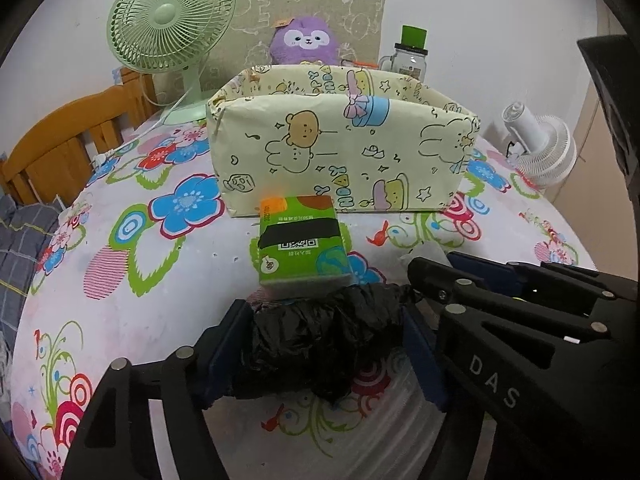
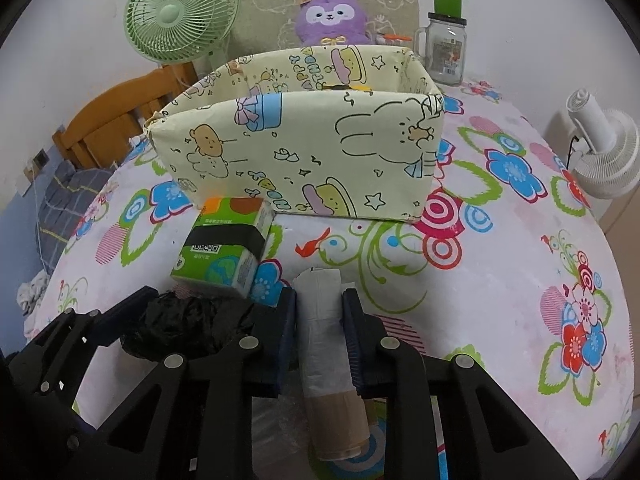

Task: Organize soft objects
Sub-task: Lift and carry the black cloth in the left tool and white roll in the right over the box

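Right wrist: right tool (image 2: 319, 312) clamped on white roll (image 2: 322, 320), left tool (image 1: 326, 344) seemingly pinching black bag (image 1: 320, 344).

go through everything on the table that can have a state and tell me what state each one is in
Right gripper: shut on the white bag roll.
Left gripper: jaws around the black plastic bag, which fills the gap between them.
Tissue pack: sealed, lying flat before the box.
Storage box: open-topped, upright.
Green fan: blades still.
Glass jar: lid on.
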Available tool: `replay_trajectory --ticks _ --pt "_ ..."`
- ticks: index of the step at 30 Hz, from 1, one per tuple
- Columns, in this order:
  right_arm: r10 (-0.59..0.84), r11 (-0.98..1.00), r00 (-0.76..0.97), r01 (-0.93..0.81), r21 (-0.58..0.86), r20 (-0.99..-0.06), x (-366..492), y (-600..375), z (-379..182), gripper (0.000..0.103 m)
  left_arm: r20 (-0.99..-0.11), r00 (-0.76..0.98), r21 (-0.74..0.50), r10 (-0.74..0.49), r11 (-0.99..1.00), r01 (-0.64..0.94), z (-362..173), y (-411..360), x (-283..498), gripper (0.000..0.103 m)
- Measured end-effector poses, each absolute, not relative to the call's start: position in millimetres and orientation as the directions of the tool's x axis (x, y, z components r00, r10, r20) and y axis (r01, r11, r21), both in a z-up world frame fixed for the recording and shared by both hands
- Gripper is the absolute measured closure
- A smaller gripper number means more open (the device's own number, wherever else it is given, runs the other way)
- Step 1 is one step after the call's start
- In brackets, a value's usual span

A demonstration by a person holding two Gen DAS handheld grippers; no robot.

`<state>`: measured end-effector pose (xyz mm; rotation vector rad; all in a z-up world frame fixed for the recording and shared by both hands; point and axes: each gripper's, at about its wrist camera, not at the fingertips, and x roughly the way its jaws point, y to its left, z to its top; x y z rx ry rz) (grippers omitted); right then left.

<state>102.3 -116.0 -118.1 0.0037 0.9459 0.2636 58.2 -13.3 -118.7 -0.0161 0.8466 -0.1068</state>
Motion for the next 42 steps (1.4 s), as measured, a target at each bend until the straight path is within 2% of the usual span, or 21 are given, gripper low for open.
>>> replay_trajectory --ticks 8,12,16,20,28,42 --pt "0.226 0.965 0.533 -0.237 0.112 -0.816 102.1 -111.4 -125.0 0.077 -0.767 0.641 -0.006 -0.024 1.000 0.030 -125.7 -12.6 59.6 0.000" --pt "0.225 0.964 0.525 -0.244 0.107 -0.821 103.0 -108.4 -128.3 0.077 -0.780 0.625 0.002 -0.002 1.000 0.006 -131.0 -9.0 61.8 0.000" --pt "0.226 0.963 0.523 -0.246 0.108 -0.822 104.8 -107.8 -129.1 0.077 -0.796 0.605 -0.045 -0.035 0.999 -0.001 -137.4 -4.0 64.9 0.000" --pt "0.226 0.963 0.522 -0.245 0.109 -0.822 105.7 -107.6 -129.6 0.077 -0.801 0.594 -0.098 -0.075 0.995 -0.008 -137.9 2.2 65.5 0.007" --pt "0.229 0.963 0.527 -0.244 0.113 -0.818 104.7 -107.0 -127.7 0.077 -0.783 0.614 -0.124 -0.100 0.992 0.004 -133.8 2.4 57.6 0.020" --pt "0.221 0.969 0.568 -0.218 0.114 -0.793 98.9 -118.0 -111.1 0.077 -0.758 0.641 -0.127 -0.120 0.991 0.035 -117.4 -7.7 53.3 0.033"
